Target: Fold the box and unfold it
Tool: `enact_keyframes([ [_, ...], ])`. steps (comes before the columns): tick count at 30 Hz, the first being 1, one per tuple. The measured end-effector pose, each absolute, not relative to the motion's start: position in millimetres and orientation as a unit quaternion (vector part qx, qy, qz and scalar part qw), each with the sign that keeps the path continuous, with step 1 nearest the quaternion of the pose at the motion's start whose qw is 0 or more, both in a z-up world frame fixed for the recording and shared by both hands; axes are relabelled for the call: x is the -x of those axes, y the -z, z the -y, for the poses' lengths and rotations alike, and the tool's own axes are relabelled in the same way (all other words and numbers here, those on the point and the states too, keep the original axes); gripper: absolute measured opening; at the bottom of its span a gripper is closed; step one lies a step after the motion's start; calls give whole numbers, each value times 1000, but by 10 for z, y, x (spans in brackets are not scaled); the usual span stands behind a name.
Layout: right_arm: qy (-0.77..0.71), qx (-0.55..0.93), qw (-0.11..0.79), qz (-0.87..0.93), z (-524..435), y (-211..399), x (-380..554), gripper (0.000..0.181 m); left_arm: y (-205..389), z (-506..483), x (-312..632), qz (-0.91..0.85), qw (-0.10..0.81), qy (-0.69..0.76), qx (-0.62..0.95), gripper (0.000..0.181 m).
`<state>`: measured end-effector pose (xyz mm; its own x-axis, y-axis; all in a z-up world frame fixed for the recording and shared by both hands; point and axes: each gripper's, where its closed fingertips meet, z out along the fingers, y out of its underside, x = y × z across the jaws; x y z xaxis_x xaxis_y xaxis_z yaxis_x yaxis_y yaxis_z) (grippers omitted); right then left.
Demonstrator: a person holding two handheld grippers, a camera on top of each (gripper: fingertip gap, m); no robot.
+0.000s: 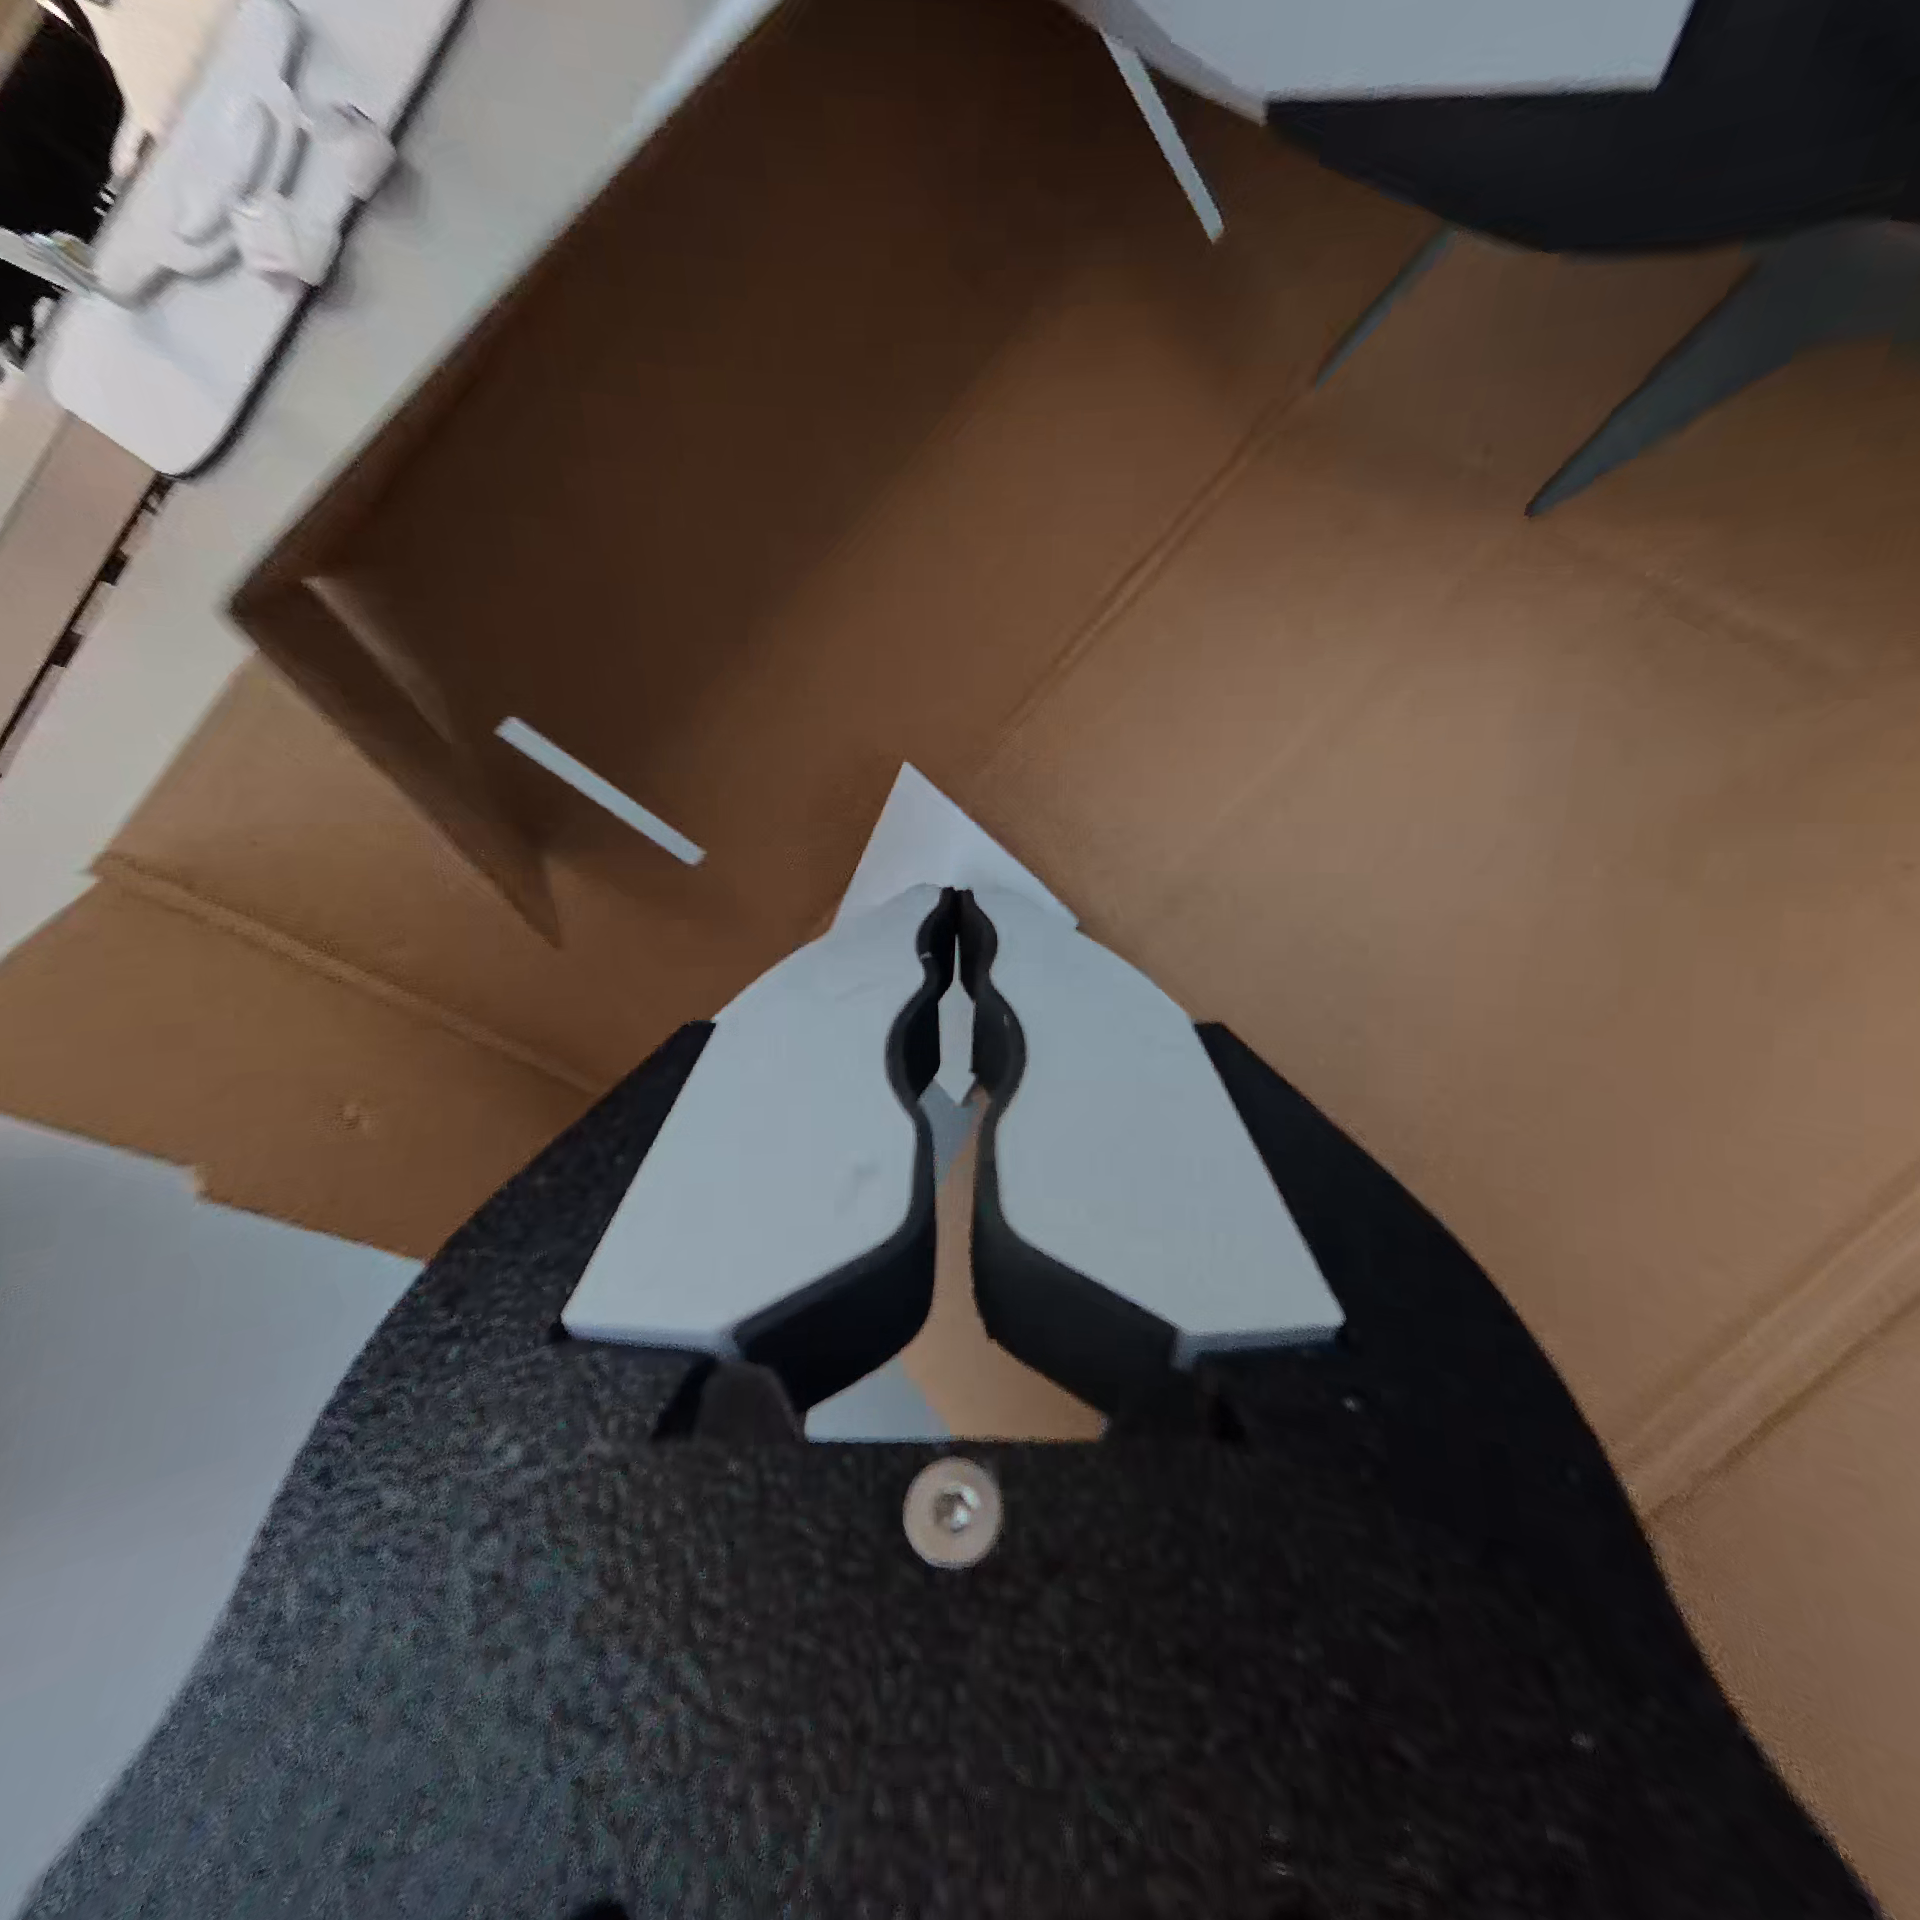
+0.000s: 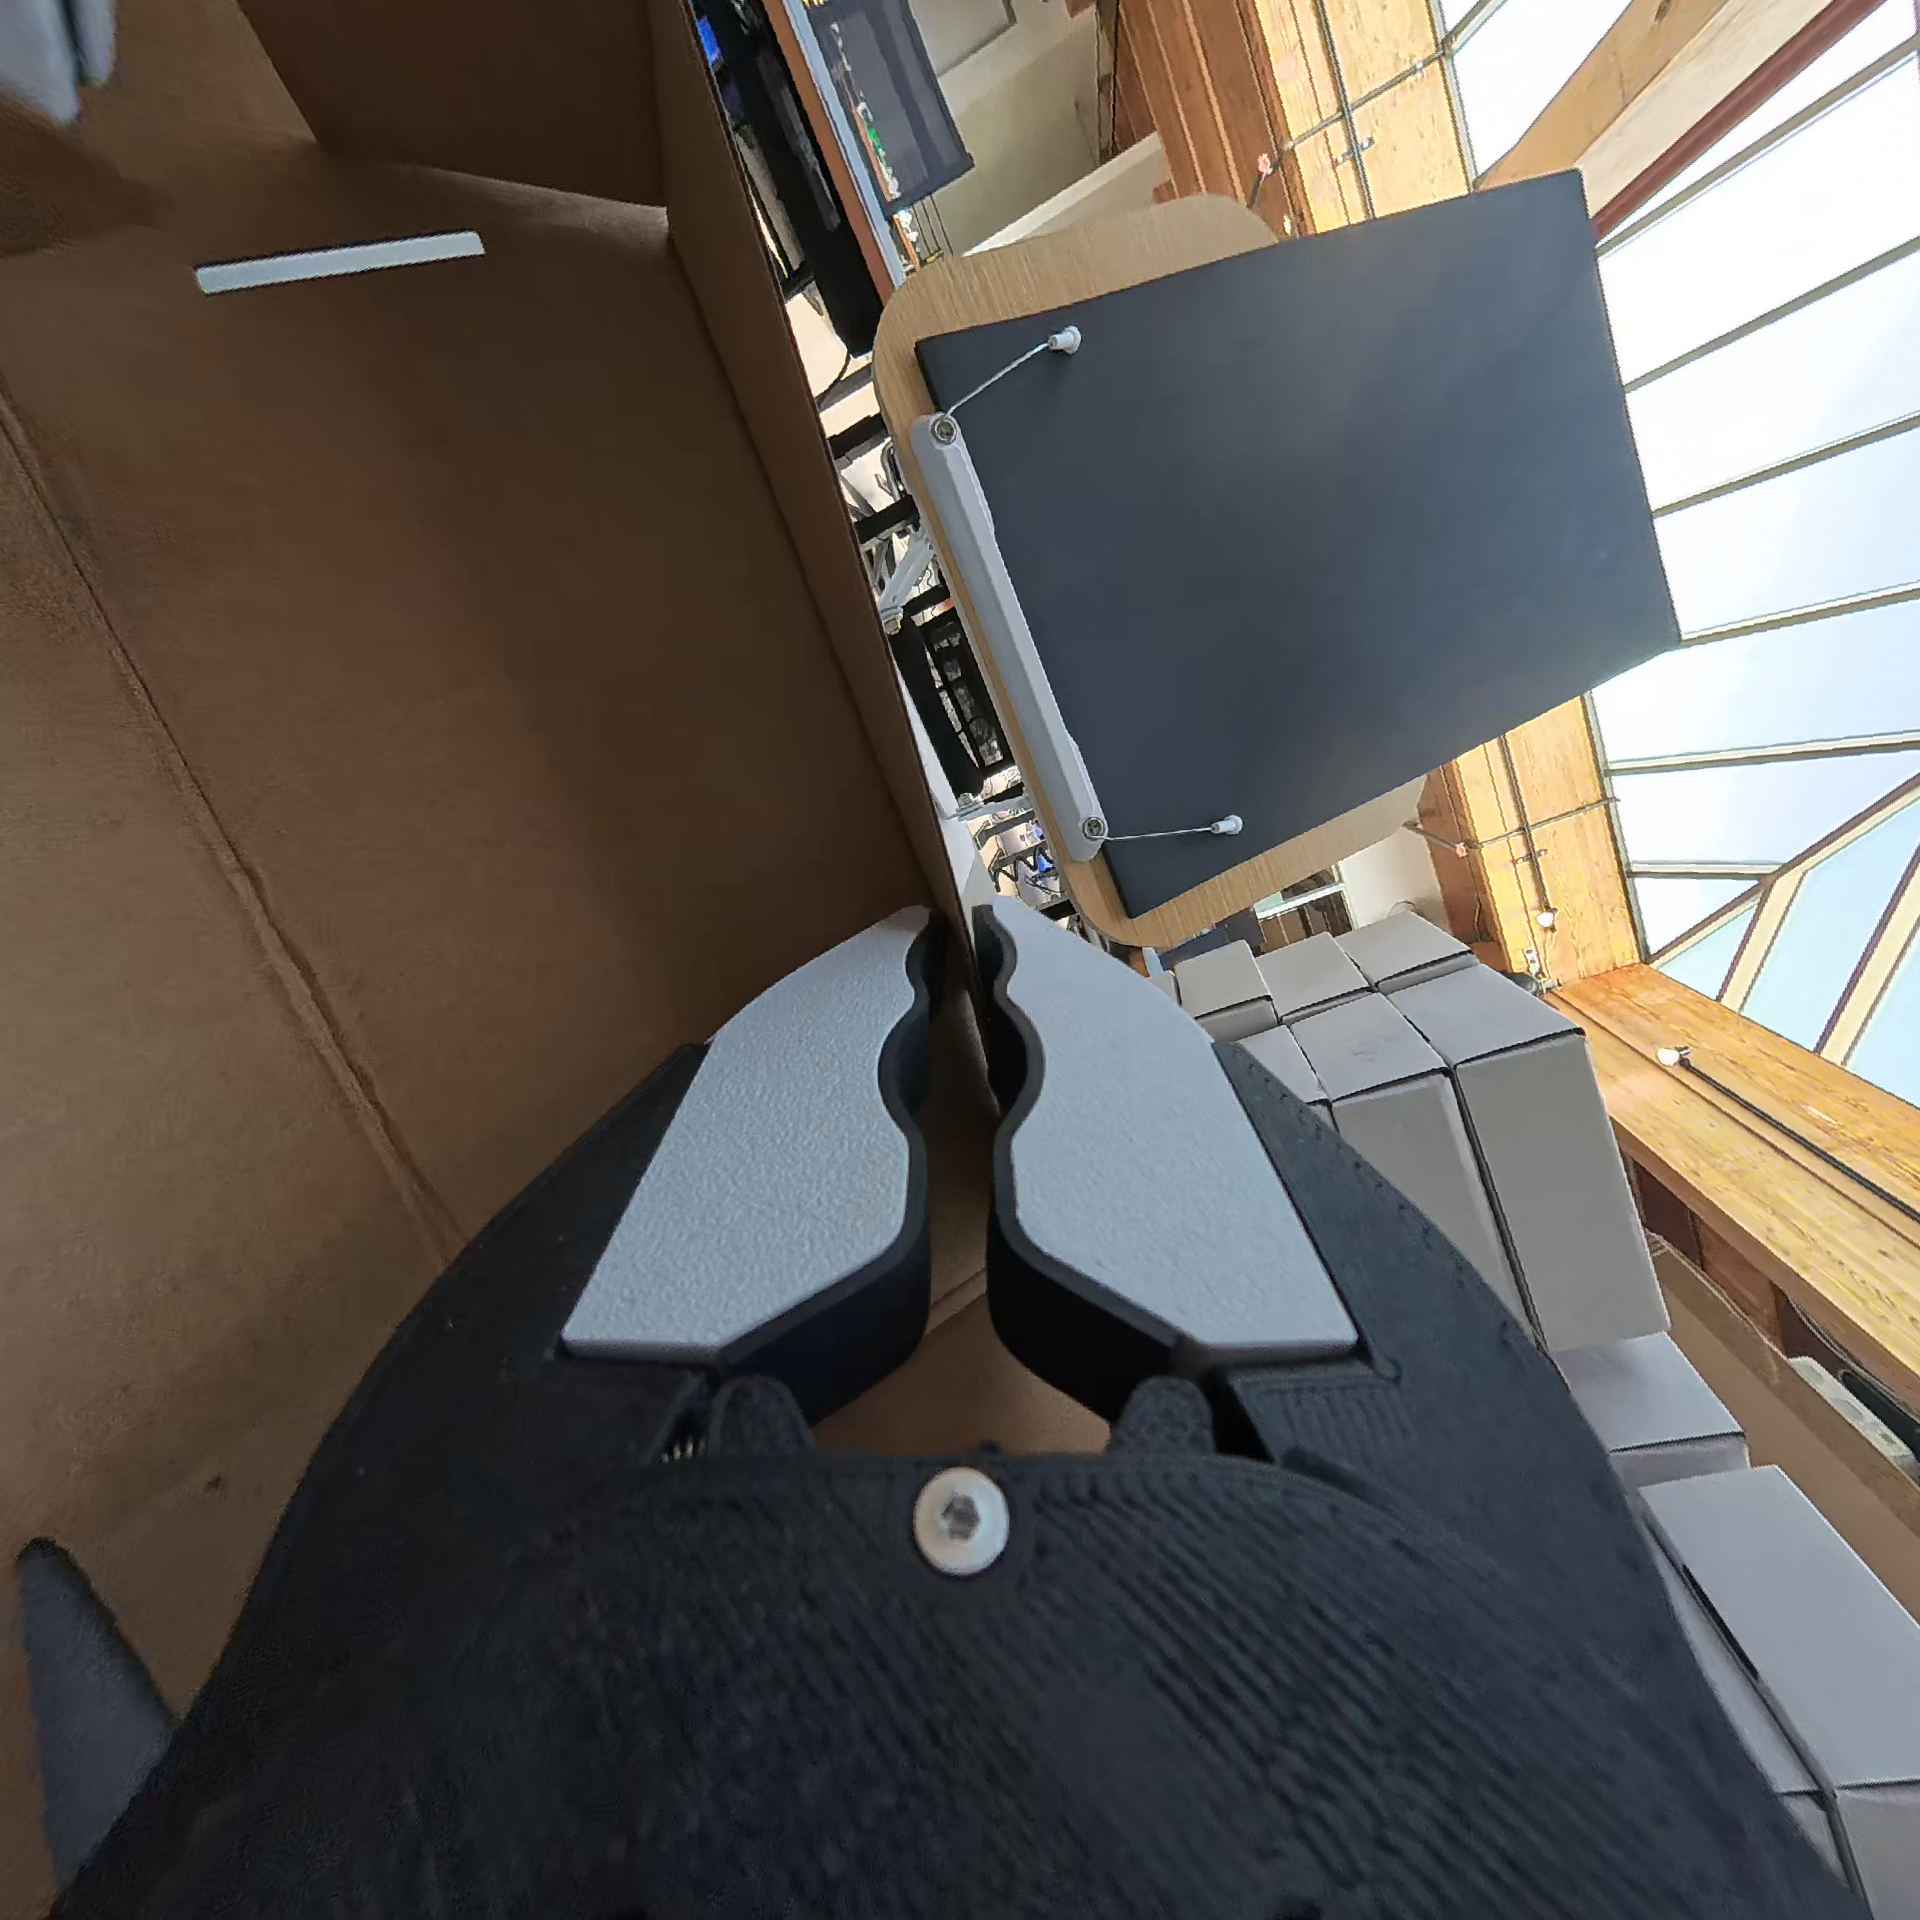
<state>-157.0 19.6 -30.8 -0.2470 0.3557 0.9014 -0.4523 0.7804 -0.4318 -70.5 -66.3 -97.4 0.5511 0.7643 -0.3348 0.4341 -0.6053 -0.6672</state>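
- Box (image 1: 1299,831): brown cardboard, partly folded, fills most of both wrist views. In the left wrist view its base panel lies flat and creased, and one wall (image 1: 644,416) stands up from it at the upper left. Two narrow slots show white in the cardboard, one near the lower end of that wall (image 1: 601,792), one by the top edge of the picture (image 1: 1166,145). The box rests on a pale table (image 1: 135,1351), bare at the lower left.
- Same box in the right wrist view (image 2: 416,727): inner face of a raised panel on the left half of the picture, its free edge running up the middle.
- Hanging black panel (image 2: 1299,540): backed by light wood, with a grey bar and thin wires, seen beyond the box edge.
- Stack of grey cartons (image 2: 1455,1122): right of the box, beneath a wooden ledge (image 2: 1766,1122).
- Right gripper (image 2: 961,940): fingers drawn close together astride the free edge of the raised panel, the cardboard pinched between the tips. It also shows at the top right corner of the left wrist view (image 1: 1558,125).
- Left gripper (image 1: 956,902): fingers pressed tip to tip with nothing between them, over a white corner piece on the base panel; whether they touch it cannot be told.
- White moulded object (image 1: 229,208): blurred, on the table past the standing wall.
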Motion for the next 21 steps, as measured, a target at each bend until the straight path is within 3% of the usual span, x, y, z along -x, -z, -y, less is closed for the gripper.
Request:
enact_keyframes([
  [1, -330, -37, 615, 716, -197, 300, 1556, 6, 792, 692, 734, 363, 308, -328, 816, 0],
  [4, -327, -49, 622, 710, -198, 275, 1532, 6, 175, 985, 784, 382, 415, -381, 733, 0],
  [7, -323, -74, 644, 690, -171, 219, 1489, 4, -196, 1551, 860, 399, 430, -448, 674, 1],
  [13, -297, -140, 677, 658, -93, 206, 1412, 3, 235, 2110, 1181, 397, 353, -414, 739, 31],
  [21, -273, -163, 689, 651, -102, 213, 1373, 2, 542, 1934, 1421, 334, 356, -348, 800, 39],
])
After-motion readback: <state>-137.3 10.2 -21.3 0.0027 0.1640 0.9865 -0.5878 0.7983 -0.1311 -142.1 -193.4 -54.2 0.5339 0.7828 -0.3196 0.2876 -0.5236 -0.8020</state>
